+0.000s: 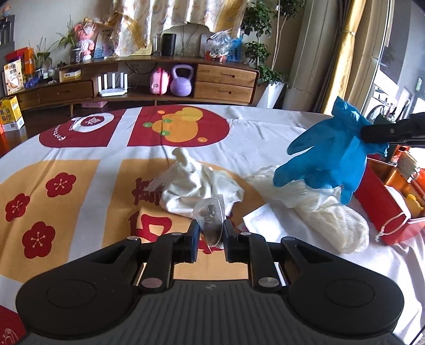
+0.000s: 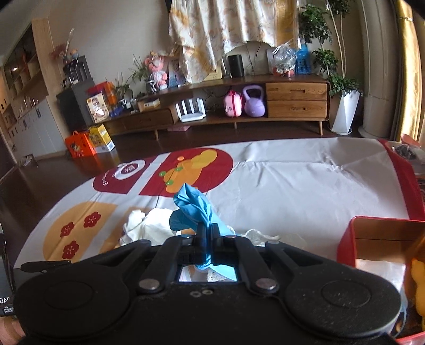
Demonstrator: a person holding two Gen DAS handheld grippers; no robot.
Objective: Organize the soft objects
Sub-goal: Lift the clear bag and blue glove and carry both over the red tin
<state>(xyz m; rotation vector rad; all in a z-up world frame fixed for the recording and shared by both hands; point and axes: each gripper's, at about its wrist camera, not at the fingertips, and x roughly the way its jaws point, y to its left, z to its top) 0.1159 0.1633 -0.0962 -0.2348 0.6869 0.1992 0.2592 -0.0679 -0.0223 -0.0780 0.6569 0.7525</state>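
Background only. Long wooden sideboard [image 1: 159, 87] along far wall, two light-wood drawers [image 1: 225, 83] at its right end. On open lower shelf: white router with upright antennas [image 1: 113, 85], pink case [image 1: 159, 81], purple kettlebell [image 1: 181, 81] just beside it. On top: black speaker [image 1: 168, 43], clear plastic bag [image 1: 219, 42], stuffed toys and potted plants at left. Patterned cloth [image 1: 180, 13] hangs above. Tall green plant in white pot [image 2: 345, 111] at sideboard's right end, gold curtain [image 2: 409, 66] further right. Orange and yellow boxes [image 2: 90, 143] on dark floor.
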